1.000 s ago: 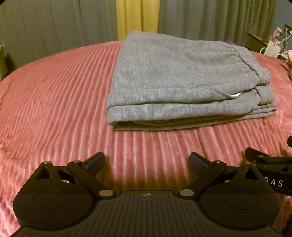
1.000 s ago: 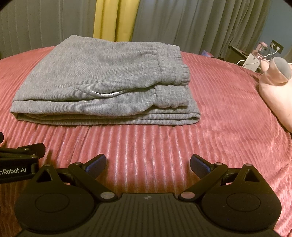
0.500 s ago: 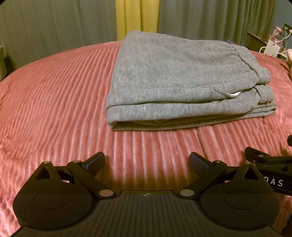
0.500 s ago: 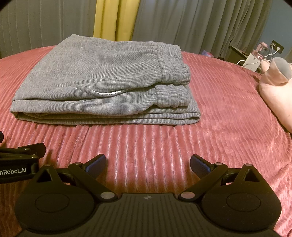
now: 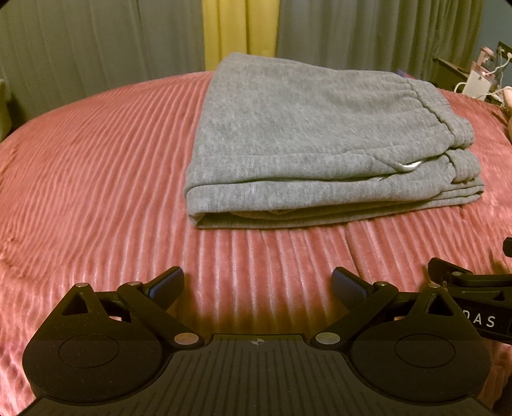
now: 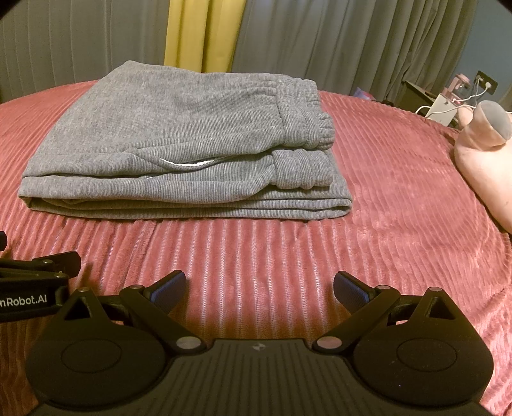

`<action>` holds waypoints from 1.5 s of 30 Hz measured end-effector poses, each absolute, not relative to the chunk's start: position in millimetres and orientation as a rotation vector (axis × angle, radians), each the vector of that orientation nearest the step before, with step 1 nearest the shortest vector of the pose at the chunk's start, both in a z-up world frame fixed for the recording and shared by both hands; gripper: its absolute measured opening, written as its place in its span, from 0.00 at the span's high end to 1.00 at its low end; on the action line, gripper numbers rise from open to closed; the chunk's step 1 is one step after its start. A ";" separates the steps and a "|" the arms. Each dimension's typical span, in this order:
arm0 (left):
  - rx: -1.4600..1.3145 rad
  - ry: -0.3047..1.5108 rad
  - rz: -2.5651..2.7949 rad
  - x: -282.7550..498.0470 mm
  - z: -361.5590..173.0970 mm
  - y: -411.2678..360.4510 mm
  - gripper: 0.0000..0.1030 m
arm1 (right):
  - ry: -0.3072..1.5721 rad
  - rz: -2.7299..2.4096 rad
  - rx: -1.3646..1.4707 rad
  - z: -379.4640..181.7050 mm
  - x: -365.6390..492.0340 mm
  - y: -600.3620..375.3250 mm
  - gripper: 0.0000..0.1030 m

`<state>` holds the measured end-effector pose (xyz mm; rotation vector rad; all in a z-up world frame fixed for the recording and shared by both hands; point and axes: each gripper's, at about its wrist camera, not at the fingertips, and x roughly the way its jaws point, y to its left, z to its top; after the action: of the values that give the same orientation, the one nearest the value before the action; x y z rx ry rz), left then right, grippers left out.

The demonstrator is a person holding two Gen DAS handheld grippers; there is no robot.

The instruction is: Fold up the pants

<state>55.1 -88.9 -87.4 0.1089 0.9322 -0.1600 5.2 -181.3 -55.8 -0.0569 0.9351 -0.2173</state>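
Pants [image 5: 323, 150] in the left wrist view: grey, fleecy, folded into a compact stack of several layers on the ribbed pink bedspread [image 5: 96, 179], elastic waistband at the right end, rounded fold at the left. Left gripper [image 5: 257, 283] low in front, jaws spread wide, nothing between the pads, well apart from the stack and over bare bedspread. Part of the other tool visible at the right edge. Grey and yellow curtains [image 5: 236, 28] behind.

Pants [image 6: 179, 144] again in the right wrist view, seen from the waistband side: layered edges roughly aligned along the near side, a sliver of white drawstring or lining peeking out between layers. Right gripper [image 6: 260, 289] likewise released, empty, set back from the near edge of the stack. Pale pink cushion or soft toy [image 6: 480, 166] off to the right, clear of the pants; a side table with cables beyond.

Judged from the layout: folding looks essentially done, stack tidy and flat, both tools free. Little left beyond perhaps smoothing the top or squaring the edges.
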 end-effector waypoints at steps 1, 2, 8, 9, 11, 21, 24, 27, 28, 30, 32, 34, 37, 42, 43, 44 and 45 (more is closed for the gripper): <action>0.109 0.932 -0.160 55.0 -87.4 -89.0 0.02 | 0.937 -0.217 -0.056 -55.8 5.3 -181.3 0.04; 0.108 0.932 -0.160 54.9 -87.4 -88.9 0.02 | 0.937 -0.216 -0.056 -55.9 5.1 -181.2 0.04; 0.108 0.938 -0.161 55.1 -87.6 -89.0 0.02 | 0.935 -0.213 -0.059 -55.8 5.0 -181.7 0.04; 0.108 0.937 -0.162 55.5 -87.7 -88.9 0.02 | 0.935 -0.214 -0.059 -55.8 4.9 -181.7 0.04; 0.109 0.937 -0.163 55.5 -87.7 -89.0 0.02 | 0.937 -0.213 -0.058 -55.8 5.1 -181.6 0.04; 0.109 0.939 -0.162 55.5 -88.3 -88.4 0.02 | 0.936 -0.212 -0.057 -55.6 5.0 -181.6 0.04; 0.110 0.939 -0.161 55.4 -88.4 -88.2 0.02 | 0.936 -0.211 -0.058 -55.5 5.2 -181.9 0.04; 0.108 0.940 -0.163 55.2 -88.2 -88.3 0.02 | 0.935 -0.210 -0.058 -55.5 5.2 -181.8 0.04; 0.107 0.940 -0.163 55.3 -88.2 -88.0 0.02 | 0.935 -0.210 -0.058 -55.6 5.2 -181.8 0.04; 0.107 0.938 -0.163 55.3 -88.4 -87.6 0.02 | 0.935 -0.209 -0.058 -55.7 5.3 -181.7 0.04; 0.106 0.939 -0.165 55.4 -88.7 -87.3 0.02 | 0.936 -0.211 -0.059 -55.6 5.3 -181.6 0.04; 0.108 0.939 -0.165 55.5 -88.7 -87.4 0.02 | 0.934 -0.210 -0.060 -55.0 5.2 -181.7 0.04; 0.111 0.937 -0.165 55.8 -88.4 -87.7 0.02 | 0.934 -0.208 -0.061 -54.5 5.0 -182.1 0.04; 0.109 0.937 -0.168 55.5 -88.1 -87.6 0.02 | 0.933 -0.207 -0.061 -54.6 5.1 -182.4 0.04; 0.108 0.937 -0.168 55.4 -88.1 -87.5 0.02 | 0.933 -0.207 -0.063 -54.7 5.1 -182.4 0.04; 0.108 0.936 -0.168 55.4 -88.0 -87.6 0.02 | 0.933 -0.207 -0.064 -54.8 5.1 -182.6 0.04; 0.108 0.936 -0.168 55.0 -87.9 -87.7 0.02 | 0.933 -0.206 -0.064 -54.9 5.3 -182.8 0.04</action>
<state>55.0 -87.7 -87.9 0.1076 0.9357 -0.1681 5.3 -182.8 -54.9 -0.0645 0.9325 -0.2065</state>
